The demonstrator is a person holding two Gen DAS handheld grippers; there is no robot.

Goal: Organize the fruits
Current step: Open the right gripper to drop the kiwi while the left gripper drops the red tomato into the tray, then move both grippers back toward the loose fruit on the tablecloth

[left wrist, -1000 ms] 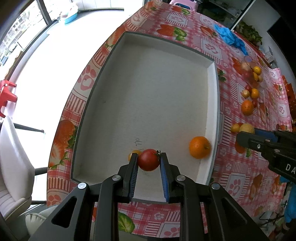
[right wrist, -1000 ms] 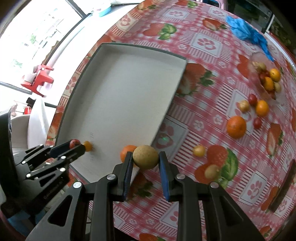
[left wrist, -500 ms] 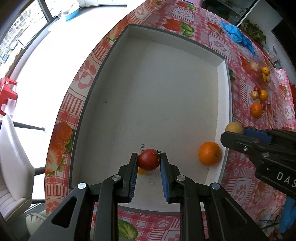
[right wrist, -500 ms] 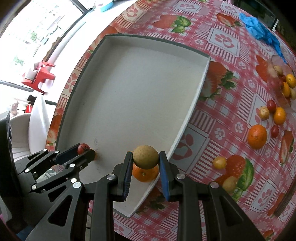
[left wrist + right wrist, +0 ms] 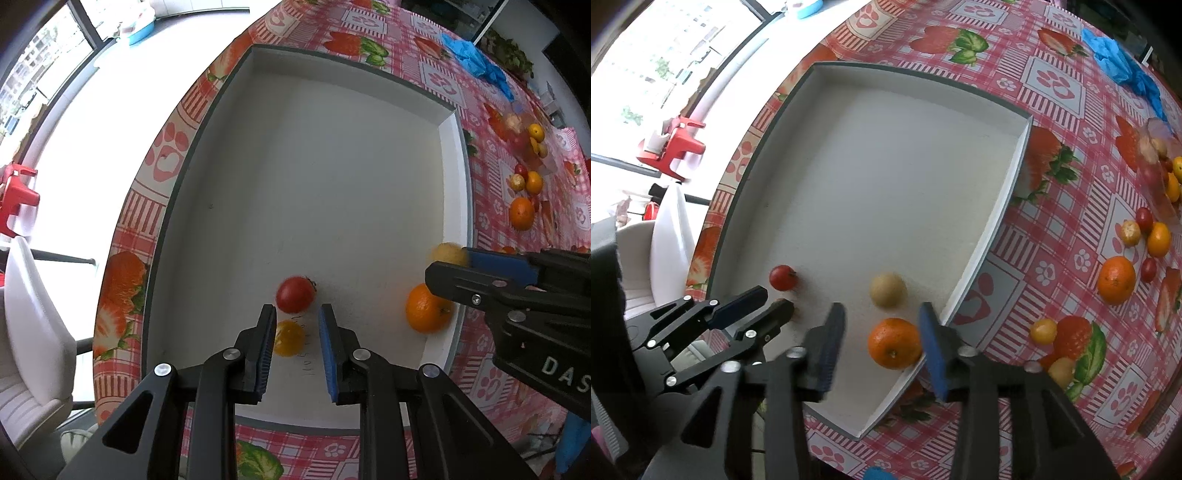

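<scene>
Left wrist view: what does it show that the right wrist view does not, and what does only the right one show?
Only the left wrist view shows the small yellow fruit in the tray, next to the red tomato. Only the right wrist view shows two yellow fruits on the tablecloth beside the tray's wall. Both show the tray, the red tomato, the orange and the tan fruit inside it, and a loose orange on the tablecloth.

Strawberry-print table (image 5: 1052, 85) bears a white tray (image 5: 1004, 206) and loose fruits (image 5: 1115, 278)
</scene>
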